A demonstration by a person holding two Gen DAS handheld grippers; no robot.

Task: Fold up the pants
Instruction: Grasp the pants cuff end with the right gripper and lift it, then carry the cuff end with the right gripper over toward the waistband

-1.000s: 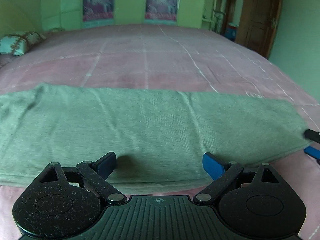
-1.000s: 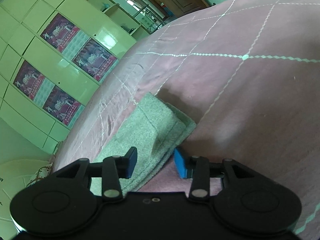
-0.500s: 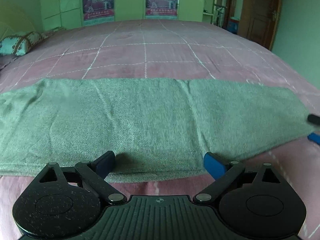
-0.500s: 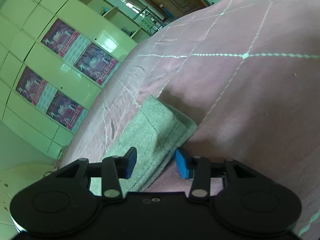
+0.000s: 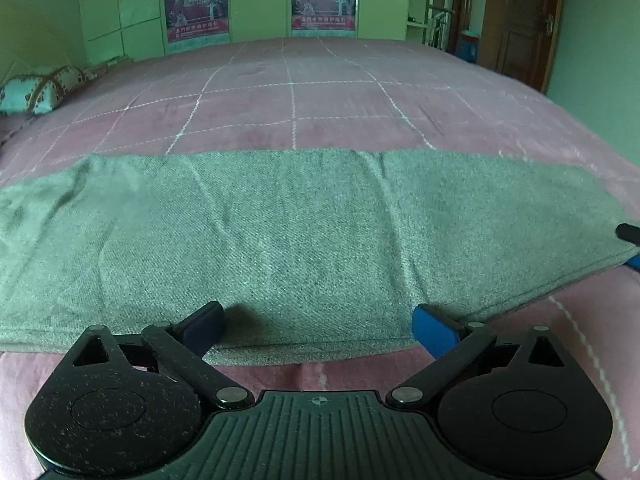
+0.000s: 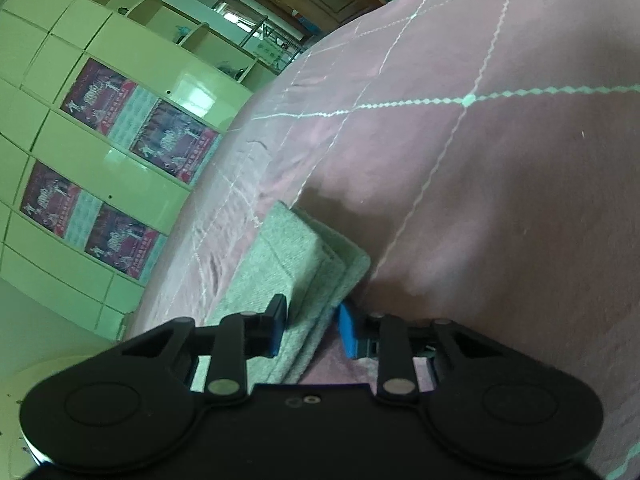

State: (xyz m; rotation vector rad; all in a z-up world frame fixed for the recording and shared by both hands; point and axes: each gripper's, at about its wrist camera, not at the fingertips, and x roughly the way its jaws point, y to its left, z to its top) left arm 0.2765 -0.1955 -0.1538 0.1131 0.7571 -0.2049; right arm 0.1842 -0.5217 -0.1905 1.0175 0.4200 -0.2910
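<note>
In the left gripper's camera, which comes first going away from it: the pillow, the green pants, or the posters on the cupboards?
1. Green pants: right at the left gripper.
2. Pillow: far left on the bed.
3. Posters: back wall.

Pink quilted bed (image 5: 320, 92); pillow (image 5: 36, 88) far left; posters (image 5: 196, 4) on cupboards; wooden door (image 5: 520, 20).

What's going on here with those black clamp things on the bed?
A person is folding grey-green knit pants lying flat on a pink quilted bedspread. The left gripper is wide open at the long near edge. The right gripper straddles the layered end of the pants, its jaws apart, not yet pinching.
</note>
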